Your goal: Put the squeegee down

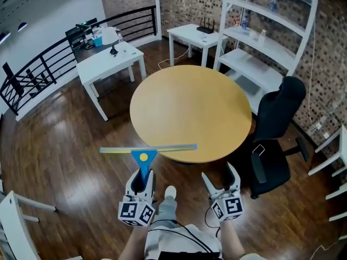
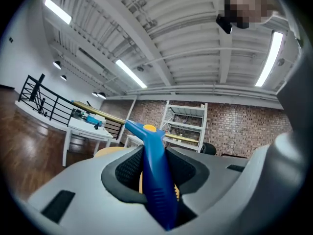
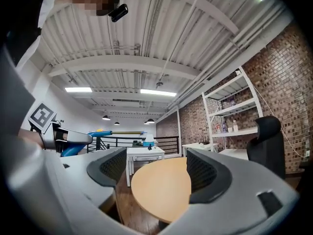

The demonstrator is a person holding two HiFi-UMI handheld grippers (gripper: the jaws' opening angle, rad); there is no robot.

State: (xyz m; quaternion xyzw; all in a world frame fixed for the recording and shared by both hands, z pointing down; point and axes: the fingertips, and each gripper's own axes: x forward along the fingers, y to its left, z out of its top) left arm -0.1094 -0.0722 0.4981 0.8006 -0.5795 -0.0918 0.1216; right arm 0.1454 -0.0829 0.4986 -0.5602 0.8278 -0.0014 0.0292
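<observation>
- the squeegee (image 1: 144,161) is not down yet. its blue handle sits between the jaws of the left gripper (image 1: 142,176), which are closed tight on it, as the left gripper view shows plainly.
- the handle points back toward the person and the long yellowish blade lies crosswise, held in the air at the near edge of the round worktop (image 1: 190,107).
- in the head view the blade overlaps that near rim. i cannot tell whether it is over the top or just short of it, and nothing shows it touching.
- the right gripper (image 1: 221,182) is just beside the left one. its jaws stand apart with nothing between them, and its own view looks out across the bare yellow top.
- a black office chair (image 1: 274,129) stands at the worktop's right side, well apart from the tool.
- my reading of progress: the tool is in hand and at the worktop's edge, so only the carrying part looks done.
- what seems left is to reach out over the top, lower the tool until blade and handle rest on the surface, open the left jaws and draw clear.
</observation>
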